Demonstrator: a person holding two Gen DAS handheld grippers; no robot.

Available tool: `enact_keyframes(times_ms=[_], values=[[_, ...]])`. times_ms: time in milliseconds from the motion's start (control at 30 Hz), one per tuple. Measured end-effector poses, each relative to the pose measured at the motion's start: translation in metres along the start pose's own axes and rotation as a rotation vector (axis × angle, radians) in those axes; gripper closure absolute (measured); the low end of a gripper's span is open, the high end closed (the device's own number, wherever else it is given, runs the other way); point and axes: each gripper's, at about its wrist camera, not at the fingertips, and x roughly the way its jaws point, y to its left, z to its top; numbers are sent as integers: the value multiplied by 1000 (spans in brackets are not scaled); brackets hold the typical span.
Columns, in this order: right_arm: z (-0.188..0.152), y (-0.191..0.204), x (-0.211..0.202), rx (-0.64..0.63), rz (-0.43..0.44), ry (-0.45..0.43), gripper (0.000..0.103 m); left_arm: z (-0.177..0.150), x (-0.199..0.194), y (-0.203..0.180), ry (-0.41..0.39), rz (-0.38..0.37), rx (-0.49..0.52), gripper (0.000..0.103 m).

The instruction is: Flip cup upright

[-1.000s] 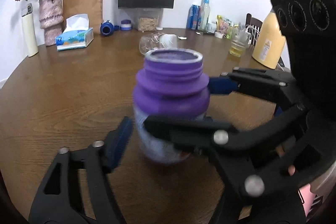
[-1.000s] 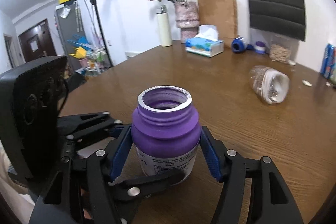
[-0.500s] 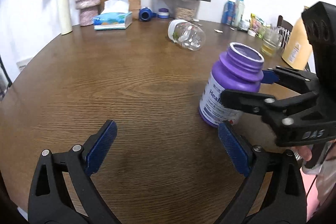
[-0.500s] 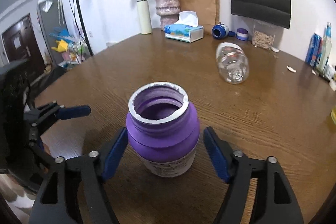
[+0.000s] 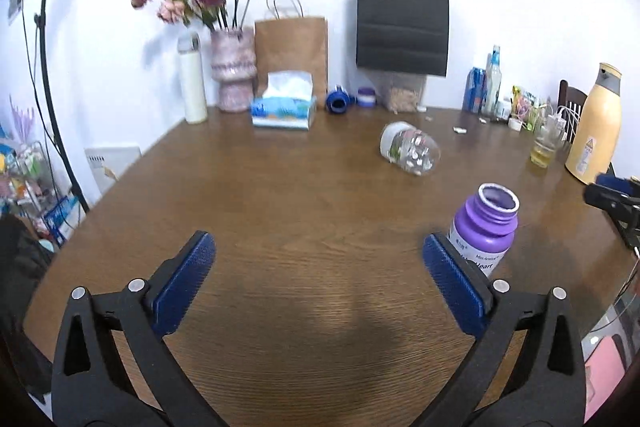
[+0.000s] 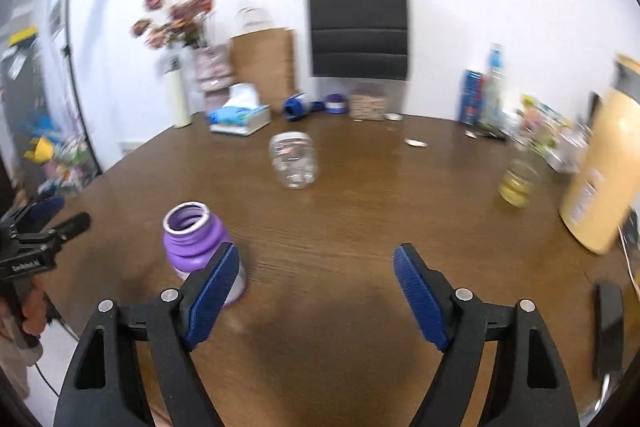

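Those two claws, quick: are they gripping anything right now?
Left gripper: open, holding nothing.
Right gripper: open, holding nothing; the purple bottle stands free.

Both tools are showing the same build: the left gripper and the right gripper are wearing matte black plastic arms with triangular cut-outs, round silver rivets at the joints, and blue ribbed pads on the fingertips. White lettering is running along the black body seen from the right wrist, and bare skin of the left hand is showing at the grip
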Motion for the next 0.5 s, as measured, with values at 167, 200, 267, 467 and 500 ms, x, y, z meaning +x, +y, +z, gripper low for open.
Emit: enact_keyframes(times_ms=[167, 200, 267, 467, 500], values=[[-10, 7, -28, 16, -26, -36, 18, -4, -26, -1, -58, 17, 1, 0], [-11, 12, -32, 6, -20, -47, 18, -4, -30, -2, -66, 10, 5, 0], [-13, 18, -39, -14, -9, -66, 18, -5, -37, -6, -88, 5, 27, 0], [-17, 23, -45, -22, -5, -116, 18, -10, -50, -10, -125, 4, 15, 0], [-19, 22, -49, -14, -3, -138, 18, -12, -54, -10, -130, -2, -4, 0]])
